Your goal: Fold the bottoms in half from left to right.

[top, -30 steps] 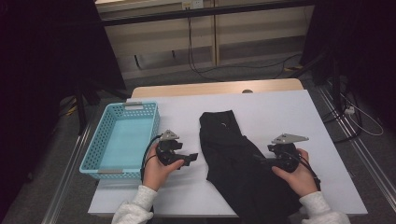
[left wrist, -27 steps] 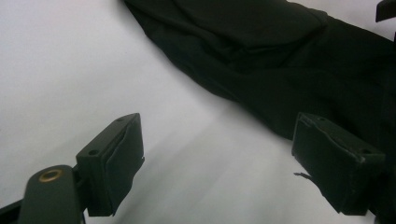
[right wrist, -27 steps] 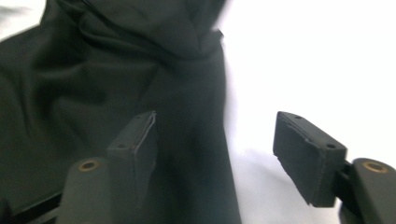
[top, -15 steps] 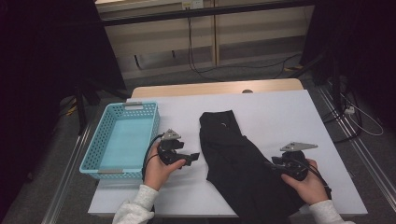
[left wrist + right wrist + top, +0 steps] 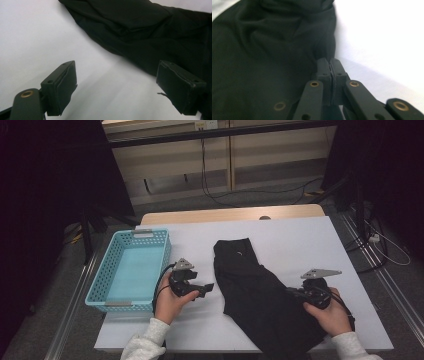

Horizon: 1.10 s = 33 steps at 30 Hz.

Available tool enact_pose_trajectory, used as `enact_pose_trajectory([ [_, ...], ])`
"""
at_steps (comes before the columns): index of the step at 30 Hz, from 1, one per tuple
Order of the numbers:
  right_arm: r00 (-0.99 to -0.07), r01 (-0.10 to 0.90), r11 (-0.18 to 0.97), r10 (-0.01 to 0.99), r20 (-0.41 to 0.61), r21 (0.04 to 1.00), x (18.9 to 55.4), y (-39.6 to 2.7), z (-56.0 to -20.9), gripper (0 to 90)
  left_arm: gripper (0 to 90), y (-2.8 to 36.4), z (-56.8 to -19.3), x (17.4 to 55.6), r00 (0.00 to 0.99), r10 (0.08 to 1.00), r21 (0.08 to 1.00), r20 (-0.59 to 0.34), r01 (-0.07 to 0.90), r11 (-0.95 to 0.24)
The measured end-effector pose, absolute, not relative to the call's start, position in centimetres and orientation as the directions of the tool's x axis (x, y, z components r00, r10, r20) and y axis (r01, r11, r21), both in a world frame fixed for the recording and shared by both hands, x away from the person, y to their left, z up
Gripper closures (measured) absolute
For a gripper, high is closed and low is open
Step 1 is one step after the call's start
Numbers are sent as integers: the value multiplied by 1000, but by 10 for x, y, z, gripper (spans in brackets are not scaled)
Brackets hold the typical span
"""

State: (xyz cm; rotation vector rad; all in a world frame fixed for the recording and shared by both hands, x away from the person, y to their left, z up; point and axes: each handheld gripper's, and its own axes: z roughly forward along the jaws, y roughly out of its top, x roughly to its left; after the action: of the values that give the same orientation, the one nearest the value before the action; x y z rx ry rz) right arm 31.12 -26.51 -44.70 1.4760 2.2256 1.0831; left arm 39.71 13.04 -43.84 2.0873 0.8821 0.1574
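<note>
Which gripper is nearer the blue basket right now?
Left. The left gripper hovers just right of the blue basket; the right gripper sits across the black garment, at its right edge.

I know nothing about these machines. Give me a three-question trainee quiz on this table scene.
1. True or false: the light blue plastic basket holds folded clothes.
2. Which tool has its jaws wide apart: left tool or right tool?
3. What does the right tool meet?

Key:
1. False; it holds nothing.
2. Left tool.
3. The edge of the black fabric garment; its jaws have just been closing there, now shut, though any pinched cloth is hard to see.
</note>
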Motion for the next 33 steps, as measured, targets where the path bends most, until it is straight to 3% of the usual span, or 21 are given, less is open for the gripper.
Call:
enact_pose_trajectory([
  [12,-402,670,246,914,63,700,339,-286,-452,883,155,133,-439,399,728,653,753,-210,546,-366],
  [19,-378,667,208,922,85,715,336,-294,-451,872,144,129,-437,404,720,661,754,-213,551,-358],
  [26,-377,647,187,921,97,739,331,-290,-444,580,158,115,-439,417,717,660,756,-225,556,-347],
  [33,-372,620,167,923,100,767,318,-290,-438,425,178,94,-447,434,709,660,755,-248,568,-327],
])
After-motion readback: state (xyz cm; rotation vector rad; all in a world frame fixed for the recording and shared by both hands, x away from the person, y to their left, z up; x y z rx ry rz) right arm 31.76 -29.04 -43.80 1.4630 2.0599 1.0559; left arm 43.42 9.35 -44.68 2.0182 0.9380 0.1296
